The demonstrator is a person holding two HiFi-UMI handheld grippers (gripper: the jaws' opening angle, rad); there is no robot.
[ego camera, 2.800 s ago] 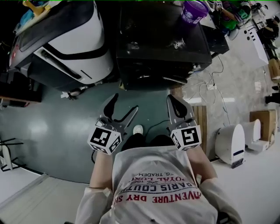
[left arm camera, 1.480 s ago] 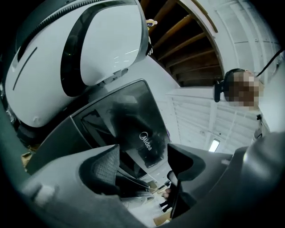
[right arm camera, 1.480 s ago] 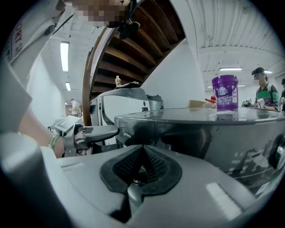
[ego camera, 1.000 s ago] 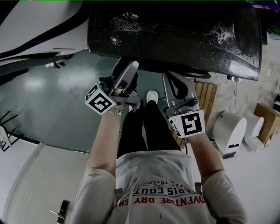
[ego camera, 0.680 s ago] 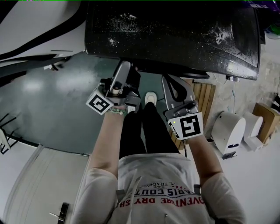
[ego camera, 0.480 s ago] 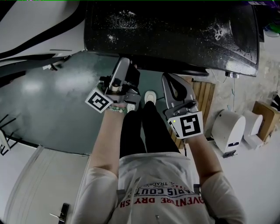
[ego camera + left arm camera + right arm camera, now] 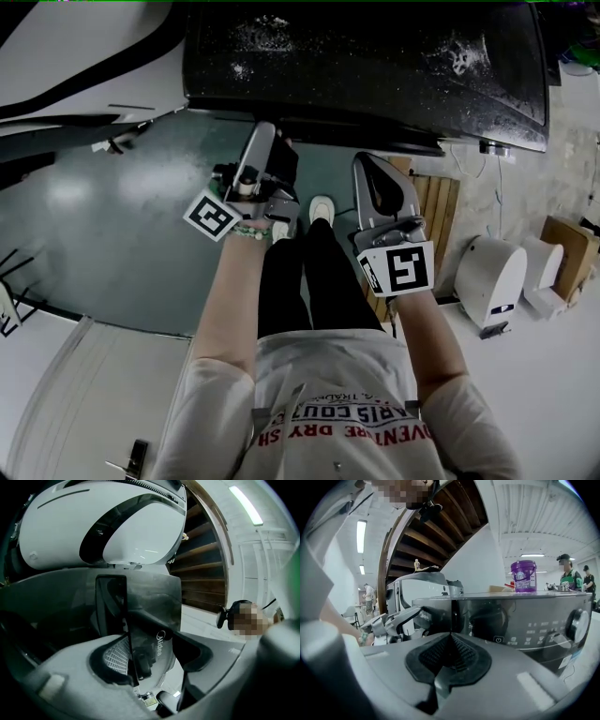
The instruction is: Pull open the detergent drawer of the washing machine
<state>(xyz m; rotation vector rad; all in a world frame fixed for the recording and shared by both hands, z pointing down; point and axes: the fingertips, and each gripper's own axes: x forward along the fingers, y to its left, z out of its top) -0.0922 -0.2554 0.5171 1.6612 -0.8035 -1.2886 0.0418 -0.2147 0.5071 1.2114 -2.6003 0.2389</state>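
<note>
Your left gripper (image 7: 274, 150) has rolled over the last second and tucked its jaws further up under the front lip of the dark grey, speckle-topped washing machine (image 7: 375, 75) at the top of the head view. Nearly 3 seconds back, both grippers hung low and well short of it. The 2 jaws have just been closing and now stand at a middling-wide gap. Between them, at the centre of the left gripper view, stands the glossy dark detergent drawer front with its pale logo (image 7: 152, 606). The ribbed left pad (image 7: 115, 656) sits right against that panel's edge, but a sliver of light shows on the other side lower down, so the pinch doesn't look seated yet. Your right gripper (image 7: 450, 641) has barely shifted at the centre right of the head view, its jaws pressed together on nothing and pointed at the machine's front.

For the task, this means you've reached the drawer but probably haven't started the pull. In the right gripper view, the drawer front at the machine's left corner looks flush with the rest of the front. Finish the squeeze, then draw straight back toward yourself; a half-set grip on such a slick face could slip off
</note>
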